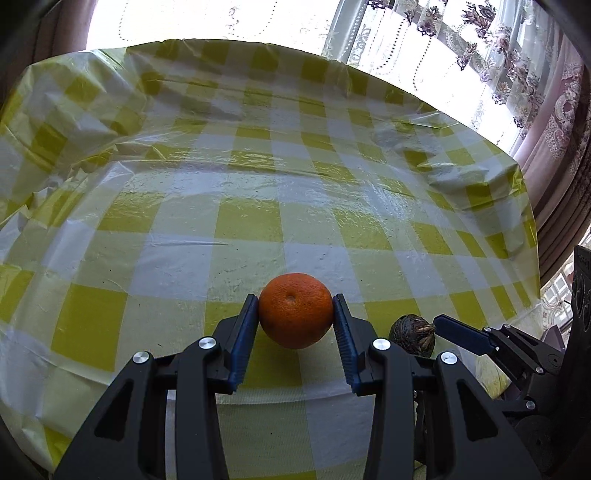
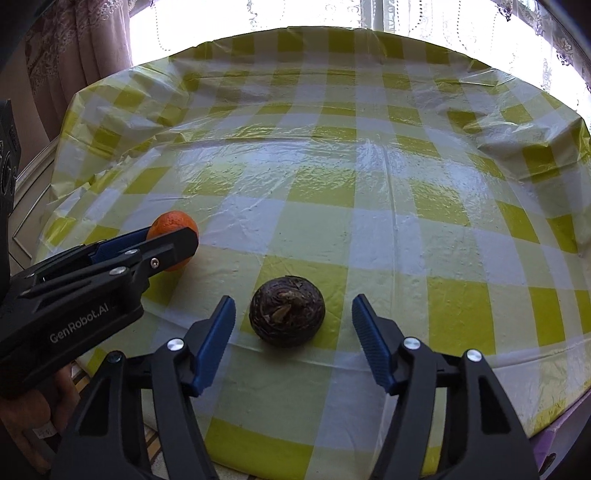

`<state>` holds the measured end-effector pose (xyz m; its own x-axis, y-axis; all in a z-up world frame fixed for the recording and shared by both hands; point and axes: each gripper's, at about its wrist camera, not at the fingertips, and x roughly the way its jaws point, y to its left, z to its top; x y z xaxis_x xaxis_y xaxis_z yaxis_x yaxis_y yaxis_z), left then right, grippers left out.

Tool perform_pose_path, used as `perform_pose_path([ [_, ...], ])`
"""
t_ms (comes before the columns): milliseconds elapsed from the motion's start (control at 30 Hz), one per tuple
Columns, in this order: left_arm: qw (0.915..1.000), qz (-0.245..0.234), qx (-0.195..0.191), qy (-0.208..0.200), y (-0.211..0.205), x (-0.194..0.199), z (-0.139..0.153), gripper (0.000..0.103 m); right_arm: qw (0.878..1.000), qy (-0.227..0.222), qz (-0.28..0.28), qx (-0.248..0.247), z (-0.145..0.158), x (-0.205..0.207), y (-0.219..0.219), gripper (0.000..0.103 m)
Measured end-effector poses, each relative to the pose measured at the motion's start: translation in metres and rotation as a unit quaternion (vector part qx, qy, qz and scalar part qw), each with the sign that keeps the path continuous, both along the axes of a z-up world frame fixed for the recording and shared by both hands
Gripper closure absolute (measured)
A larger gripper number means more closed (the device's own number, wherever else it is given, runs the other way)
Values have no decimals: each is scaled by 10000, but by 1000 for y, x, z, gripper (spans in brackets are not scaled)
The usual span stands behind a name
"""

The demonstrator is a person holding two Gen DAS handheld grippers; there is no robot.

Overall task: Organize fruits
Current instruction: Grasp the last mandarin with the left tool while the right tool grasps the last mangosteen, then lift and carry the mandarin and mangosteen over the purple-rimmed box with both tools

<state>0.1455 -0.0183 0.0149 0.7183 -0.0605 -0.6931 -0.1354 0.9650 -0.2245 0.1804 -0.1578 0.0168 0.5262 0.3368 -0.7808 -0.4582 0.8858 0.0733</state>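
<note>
The left gripper [image 1: 295, 314] clamps the orange [image 1: 295, 310], left of the dark brown fruit [image 2: 287, 312] on the checked tablecloth [image 2: 369, 184]. The right gripper [image 2: 293, 314] stands open astride that fruit: centre it, then close gently.

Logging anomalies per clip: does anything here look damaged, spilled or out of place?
Nothing spilled. The dark brown fruit between the open right gripper fingers looks shrivelled beside the orange. The checked tablecloth is wrinkled.

Daylight floods through the window [image 1: 207, 22] at the top of both frames, blown out white. Glare streaks the tablecloth [image 2: 332, 177] mid-frame (sharp throughout). Fisheye bends edges; corners go dark.
</note>
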Motion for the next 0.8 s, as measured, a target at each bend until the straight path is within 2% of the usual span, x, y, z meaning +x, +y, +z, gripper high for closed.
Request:
perform_pose_path([
  [67,9998,69,205,47,-1,0,0,65,10000,-1,-4,-26,-1,1,2,46],
  [167,9989,109,421,179,-3,3,-3,64,10000,-39,10,-36,-1,1,3,62],
  [367,9955,62,912,266,-15,5,-4,64,9998,-125,-41,-123,0,-2,3,62],
  [667,9964,32,784,323,-13,6,-6,64,9992,-274,-265,-122,5,-5,-5,63],
  [733,9959,20,851,291,-15,5,-5,65,9990,-316,-288,-112,8,-7,-7,63],
  [800,9941,13,1075,173,-22,2,-1,65,9987,-344,-365,-66,13,-8,-12,63],
])
